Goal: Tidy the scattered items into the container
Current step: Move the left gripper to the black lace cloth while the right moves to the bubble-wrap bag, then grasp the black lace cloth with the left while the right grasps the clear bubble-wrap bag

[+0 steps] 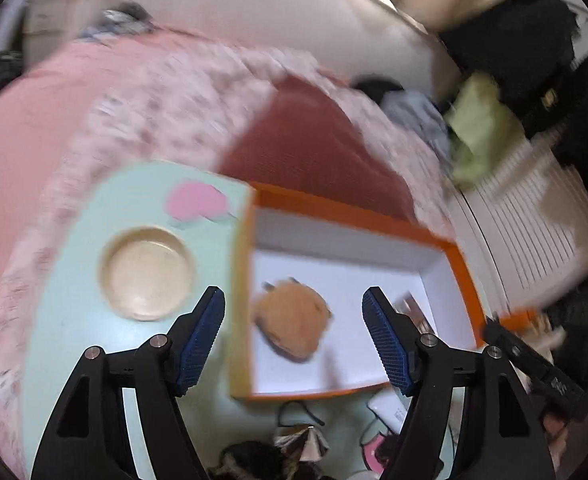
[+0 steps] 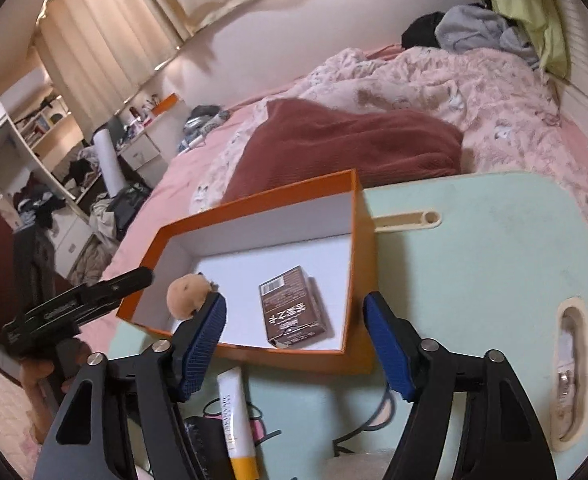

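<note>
An orange box point(image 1: 333, 205) with a white inside stands open on the mint lap table point(image 1: 74, 344). A tan plush toy point(image 1: 292, 320) lies on the box floor, and my left gripper point(image 1: 294, 340) hangs open above it, pads clear of it. In the right wrist view a brown carton point(image 2: 294, 308) lies flat in the same box point(image 2: 254, 200) beside the plush point(image 2: 188, 290). My right gripper point(image 2: 294, 344) is open over the box's near wall with nothing between its fingers. A white and yellow tube point(image 2: 236, 420) lies on the table below it.
The table point(image 2: 473, 280) rests on a bed with a pink floral quilt point(image 2: 453, 92) and a dark red blanket point(image 2: 353, 148). A round cup recess point(image 1: 146, 274) lies left of the box. Dark cables point(image 1: 297, 412) and small clutter sit at the near edge.
</note>
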Tool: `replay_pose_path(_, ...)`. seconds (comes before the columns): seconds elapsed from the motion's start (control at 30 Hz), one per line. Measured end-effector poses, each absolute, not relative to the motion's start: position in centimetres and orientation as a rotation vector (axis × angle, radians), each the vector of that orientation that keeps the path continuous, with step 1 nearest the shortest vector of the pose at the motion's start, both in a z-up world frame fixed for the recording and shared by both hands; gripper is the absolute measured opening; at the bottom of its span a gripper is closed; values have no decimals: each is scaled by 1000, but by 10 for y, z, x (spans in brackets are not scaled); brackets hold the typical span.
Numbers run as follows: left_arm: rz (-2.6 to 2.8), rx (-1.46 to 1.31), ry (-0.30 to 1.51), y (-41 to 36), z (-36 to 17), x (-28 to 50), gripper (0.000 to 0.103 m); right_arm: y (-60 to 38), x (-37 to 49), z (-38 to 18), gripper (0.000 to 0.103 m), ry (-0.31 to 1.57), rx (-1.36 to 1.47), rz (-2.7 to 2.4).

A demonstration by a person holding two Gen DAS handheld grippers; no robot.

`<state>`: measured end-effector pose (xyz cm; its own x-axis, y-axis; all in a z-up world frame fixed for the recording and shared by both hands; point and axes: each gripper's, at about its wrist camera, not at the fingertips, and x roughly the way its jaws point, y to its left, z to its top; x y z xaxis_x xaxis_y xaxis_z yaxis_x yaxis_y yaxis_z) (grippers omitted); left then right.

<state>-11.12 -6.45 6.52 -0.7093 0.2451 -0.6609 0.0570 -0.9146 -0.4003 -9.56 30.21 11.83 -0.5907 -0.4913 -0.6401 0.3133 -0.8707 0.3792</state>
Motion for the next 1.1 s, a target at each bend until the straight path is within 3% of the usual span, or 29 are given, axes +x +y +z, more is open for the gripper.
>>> replay_pose_path(0.2, 2768, -1128, -389, -60, 72, -45, 72, 311, -34, 139, 70, -15, 871, -2673)
replay_pose_path(0.4, 2788, -1128, -253, -38, 47, -10, 72, 329, -16, 89, 70, -105, 1055, -2594)
replay_pose_path(0.67, 2721, -1191, -278, -28, 16, -16, 72, 307, -15, 63, 70, 6, 1160, -2563)
replay_pose_path(0.7, 2718, -1187, -299, -30, 15, -16, 68, 303, -14, 62, 69, 34, 1153, -2576)
replay_pose_path(0.77, 2725, -1170, -329, -34, 17, -12, 51, 299, -12, 61, 33, 73, 1147, -2588)
replay_pose_path(0.97, 2830, -987, -419, -43, 41, 28, 47, 276, 23, 87, 32, 162, 944, -2635)
replay_pose_path(1.1, 2698, -986, -449, -23, 42, 41, 47, 251, 44, 106, 32, 102, 880, -2529)
